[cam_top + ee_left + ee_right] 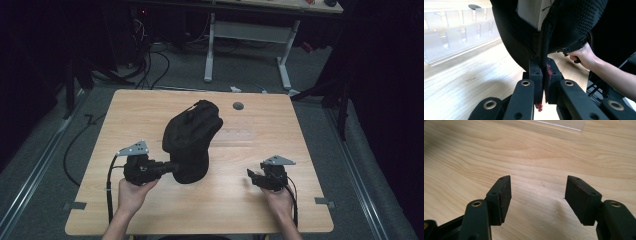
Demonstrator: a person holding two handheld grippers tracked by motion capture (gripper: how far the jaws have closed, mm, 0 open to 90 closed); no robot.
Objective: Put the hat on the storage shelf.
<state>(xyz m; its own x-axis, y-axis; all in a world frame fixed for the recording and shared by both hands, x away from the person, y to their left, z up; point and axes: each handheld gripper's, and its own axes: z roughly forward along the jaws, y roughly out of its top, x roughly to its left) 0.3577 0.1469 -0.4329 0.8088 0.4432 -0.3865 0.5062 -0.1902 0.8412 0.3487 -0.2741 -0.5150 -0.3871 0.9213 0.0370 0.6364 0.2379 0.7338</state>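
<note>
1. Currently, a black bag (190,142) is held upright near the middle of the table (150,110), with its lower edge by the left gripper (167,168).
2. In the left gripper view, the jaws are seen pressed together on a fold of the bag (574,22) at its seam; the fabric is pinched between the pads (535,72).
3. The right gripper (254,177) is seen low over bare wood, well apart from the bag to its right. Its jaws stand wide, and in the right gripper view nothing lies between the pads (505,195).
4. A clear plastic tray (456,37) lies on the table beyond the bag, as seen from the left gripper.
5. The step in hand is judged to be a one-sided hold: the bag is steadied by the left gripper while the right gripper is free for a second grasp.
6. For the next move, the right gripper would probably have to be brought across to the bag's free side or zip edge, with the jaws kept wide until fabric is between the pads.
7. The left hold should be kept firm, since the soft bag is likely to sag or tip if released.
</note>
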